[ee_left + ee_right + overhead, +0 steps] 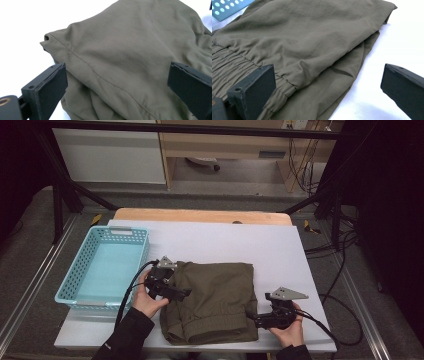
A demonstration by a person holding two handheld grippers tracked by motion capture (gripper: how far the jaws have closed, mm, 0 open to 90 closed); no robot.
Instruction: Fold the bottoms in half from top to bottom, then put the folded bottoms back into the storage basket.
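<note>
Left claw (186, 293) agape, right claw (251, 318) agape

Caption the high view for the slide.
Folded olive shorts on a white table, open hand-held grippers at its left and right edges, blue basket alongside.

The left gripper (183, 292) covers part of the olive garment's (215, 300) near-left edge, so the cloth beneath it is hidden. Beyond the right gripper (327, 87), the blue basket (227, 7) is cut off by the top-left corner.
</note>
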